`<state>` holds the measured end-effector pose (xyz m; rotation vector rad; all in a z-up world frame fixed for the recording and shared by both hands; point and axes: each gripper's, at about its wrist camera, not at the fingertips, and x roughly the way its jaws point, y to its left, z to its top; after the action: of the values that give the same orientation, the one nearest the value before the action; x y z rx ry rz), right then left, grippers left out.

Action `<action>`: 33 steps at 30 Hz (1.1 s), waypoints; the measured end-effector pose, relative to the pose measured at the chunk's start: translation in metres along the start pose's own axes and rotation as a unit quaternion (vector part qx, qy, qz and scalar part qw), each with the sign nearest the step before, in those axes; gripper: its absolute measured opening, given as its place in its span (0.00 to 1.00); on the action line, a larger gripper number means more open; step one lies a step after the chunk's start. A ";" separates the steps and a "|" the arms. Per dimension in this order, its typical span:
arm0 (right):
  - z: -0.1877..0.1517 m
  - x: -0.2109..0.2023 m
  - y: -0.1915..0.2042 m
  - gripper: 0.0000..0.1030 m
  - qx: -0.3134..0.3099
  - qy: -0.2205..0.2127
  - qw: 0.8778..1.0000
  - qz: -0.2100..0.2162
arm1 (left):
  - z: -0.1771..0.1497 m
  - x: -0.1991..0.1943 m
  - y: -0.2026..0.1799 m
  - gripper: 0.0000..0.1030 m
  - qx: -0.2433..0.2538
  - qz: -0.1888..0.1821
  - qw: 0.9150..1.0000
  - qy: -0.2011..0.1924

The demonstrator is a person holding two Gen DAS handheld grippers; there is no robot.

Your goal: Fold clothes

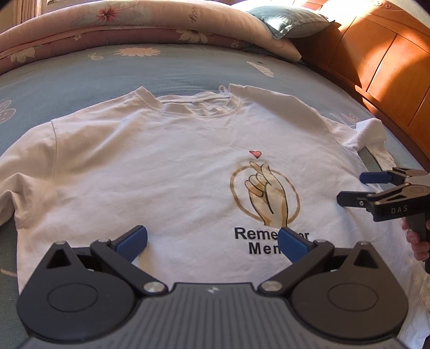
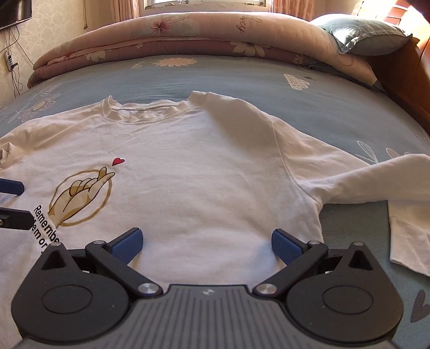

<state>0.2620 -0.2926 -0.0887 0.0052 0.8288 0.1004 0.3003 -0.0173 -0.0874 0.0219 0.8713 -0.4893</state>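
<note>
The white shirt is laid flat for folding, and both the left gripper and right gripper are held wide apart, probably above it.

bed blue floral | headboard wood, sunlit | window behind

Home bedroom: bed with blue floral sheet, folded pink floral quilt, pillow by wooden headboard, curtained window, wallpapered wall with dangling cables.
</note>
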 end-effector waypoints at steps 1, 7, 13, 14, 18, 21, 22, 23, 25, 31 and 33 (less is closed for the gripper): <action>-0.004 -0.006 -0.008 1.00 0.012 0.004 1.000 -0.001 | 0.000 0.000 -0.001 0.99 0.001 0.001 1.000 0.000; -0.015 -0.036 -0.021 1.00 0.062 0.023 0.998 -0.004 | 0.000 0.002 -0.004 0.99 0.009 0.010 1.000 -0.001; -0.020 -0.048 0.014 1.00 0.046 0.028 0.998 0.032 | -0.001 0.001 -0.005 0.99 0.018 0.014 1.000 0.000; -0.023 -0.046 0.020 1.00 0.036 0.036 0.998 0.028 | 0.000 0.000 -0.004 0.99 0.014 0.011 1.000 0.000; -0.044 -0.048 0.028 1.00 0.020 0.052 0.998 0.002 | 0.001 -0.002 0.002 0.99 -0.004 -0.002 1.000 -0.001; -0.060 -0.062 0.023 1.00 0.020 0.059 0.998 -0.010 | 0.002 -0.002 0.005 0.99 -0.015 -0.009 1.000 -0.002; -0.065 -0.068 0.021 1.00 0.020 0.063 0.998 -0.015 | 0.002 -0.002 0.006 0.99 -0.017 -0.010 1.000 -0.002; -0.068 -0.073 0.020 1.00 0.022 0.068 0.997 -0.020 | 0.002 -0.002 0.005 0.99 -0.017 -0.010 1.000 -0.002; -0.075 -0.086 0.019 1.00 0.033 0.075 0.996 -0.038 | 0.002 -0.002 0.003 0.99 -0.015 -0.005 1.000 -0.001; -0.069 -0.106 0.057 1.00 -0.002 0.036 0.999 -0.025 | -0.002 -0.002 -0.006 0.99 0.005 0.016 1.000 0.001; -0.068 -0.101 0.078 1.00 -0.026 0.039 0.999 -0.003 | -0.003 -0.002 -0.007 0.99 0.012 0.019 1.000 0.001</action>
<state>0.1375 -0.2264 -0.0565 -0.0502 0.9030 0.1181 0.2938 -0.0224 -0.0867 0.0601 0.8647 -0.4644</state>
